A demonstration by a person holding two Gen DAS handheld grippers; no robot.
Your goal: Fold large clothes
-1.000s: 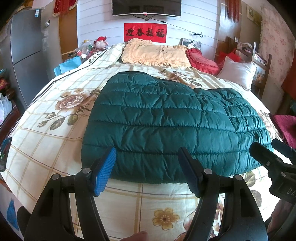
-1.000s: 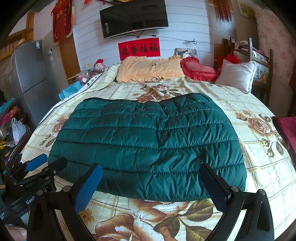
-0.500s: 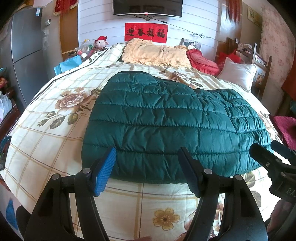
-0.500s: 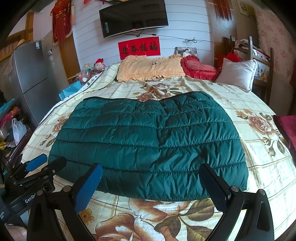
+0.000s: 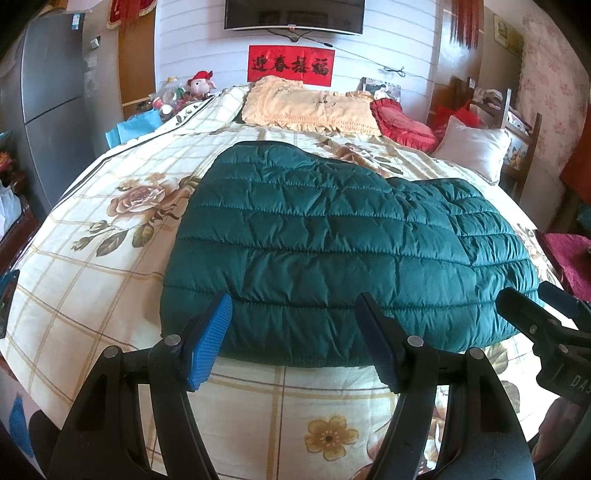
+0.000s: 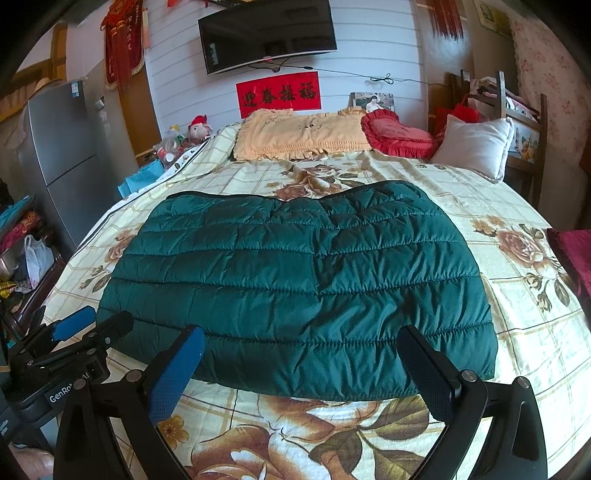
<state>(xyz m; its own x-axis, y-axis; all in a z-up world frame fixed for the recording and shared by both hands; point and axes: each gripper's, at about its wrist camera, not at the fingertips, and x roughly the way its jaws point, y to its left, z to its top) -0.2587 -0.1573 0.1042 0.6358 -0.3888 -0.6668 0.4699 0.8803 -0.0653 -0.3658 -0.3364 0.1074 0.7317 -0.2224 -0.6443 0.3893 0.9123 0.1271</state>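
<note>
Flat on the floral bed [image 6: 517, 314] lies a green quilted jacket [image 6: 295, 288]; both hand-held grippers, left [image 5: 295, 339] and right [image 6: 303, 373], gape empty.

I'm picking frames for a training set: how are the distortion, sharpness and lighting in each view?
Left wrist view: strong fisheye bulge bends the bed, corners go black, the jacket is sharp, and daylight is bright with slight washout on the sheet near the left gripper. Right wrist view: same bulge and dark corners, the TV looks curved, the jacket is sharp and evenly lit, and the right gripper is in focus.
</note>
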